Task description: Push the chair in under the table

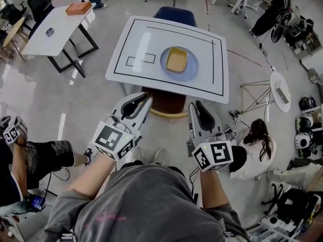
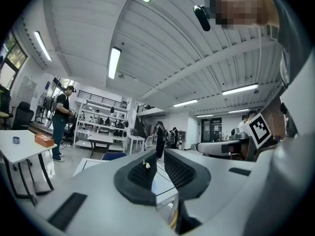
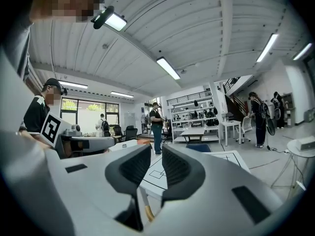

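Observation:
The chair [image 1: 164,104], with a brown seat and a light wooden rim, stands partly under the near edge of the white table [image 1: 132,67]; the tabletop hides its front. On the table a yellow bowl [image 1: 176,59] sits on a blue plate [image 1: 192,70]. My left gripper [image 1: 145,99] hovers over the chair's left side and my right gripper [image 1: 196,106] over its right side. Both point level at the table. In the left gripper view the left gripper [image 2: 160,156] has a narrow gap between its pads with nothing in it. The right gripper [image 3: 156,151] looks the same.
A blue chair [image 1: 175,15] stands at the table's far side. A person [image 1: 252,145] sits on the floor at right, another [image 1: 30,160] is at left. A second white table [image 1: 55,32] with an orange box [image 1: 78,7] stands far left. A wire stand [image 1: 255,92] and gear fill the right.

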